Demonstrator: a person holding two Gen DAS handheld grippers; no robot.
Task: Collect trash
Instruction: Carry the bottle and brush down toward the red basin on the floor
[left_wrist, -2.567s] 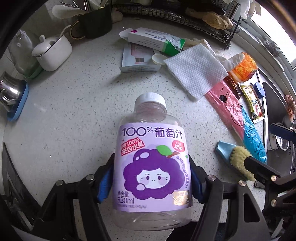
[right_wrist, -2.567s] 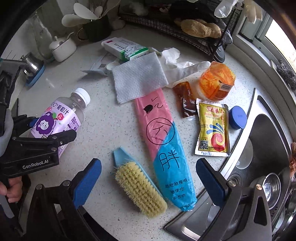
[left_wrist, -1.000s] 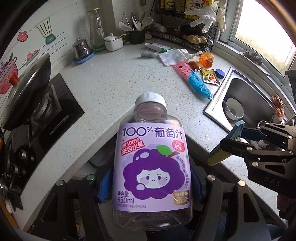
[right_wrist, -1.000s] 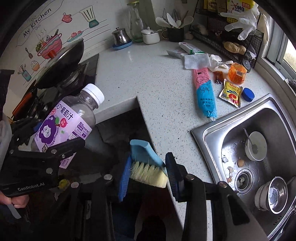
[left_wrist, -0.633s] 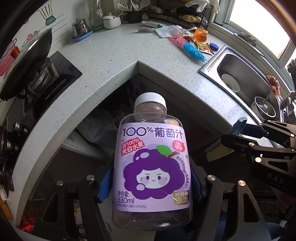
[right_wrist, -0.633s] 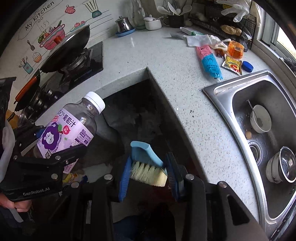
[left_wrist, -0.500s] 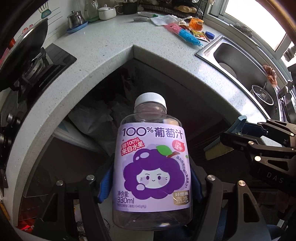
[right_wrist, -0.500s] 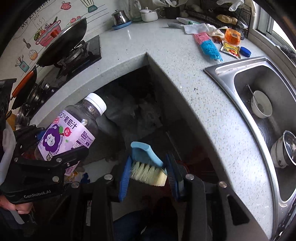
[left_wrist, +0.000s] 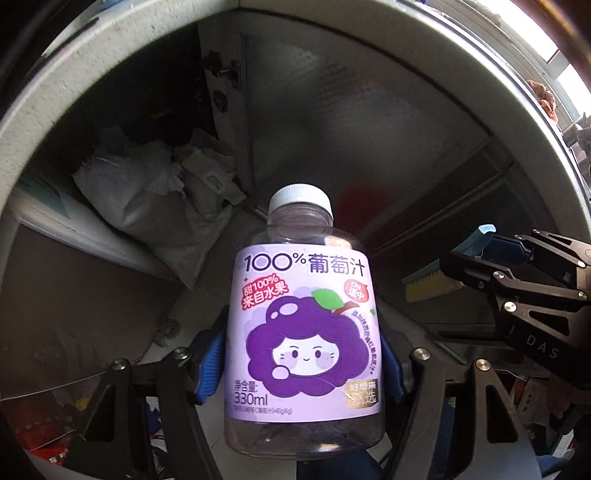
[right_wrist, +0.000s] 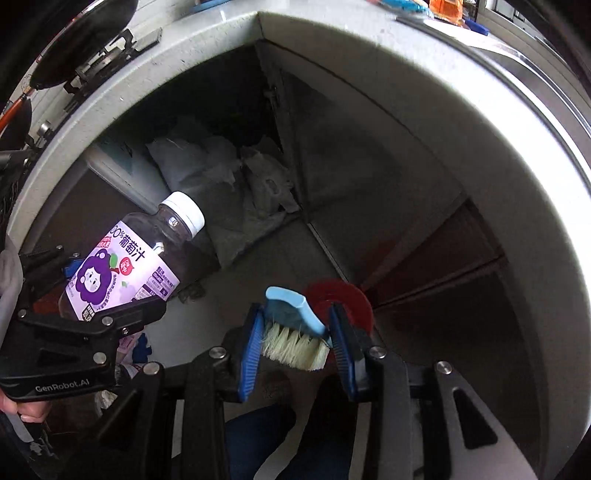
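An empty grape juice bottle (left_wrist: 303, 325) with a purple label and white cap sits clamped between the blue pads of my left gripper (left_wrist: 301, 360); the same bottle (right_wrist: 129, 262) shows at the left of the right wrist view. My right gripper (right_wrist: 295, 341) is shut on a blue-backed scrub brush (right_wrist: 295, 328) with pale bristles, and that brush (left_wrist: 439, 280) also appears at the right edge of the left wrist view. Both grippers point steeply down, below the countertop edge (right_wrist: 461, 96), over the dark space under the counter.
Crumpled plastic bags (left_wrist: 155, 192) lie on a shelf under the counter corner. A red round thing (right_wrist: 340, 295) sits low behind the brush. Coloured scraps (left_wrist: 44, 443) lie at the bottom left. A hand (right_wrist: 22, 406) grips the left tool. Cabinet panels close the right side.
Both grippers have dropped from above the countertop to below its edge, each keeping its hold. The counter, sink and stove have slid out of view upward; the under-counter space now fills both views.
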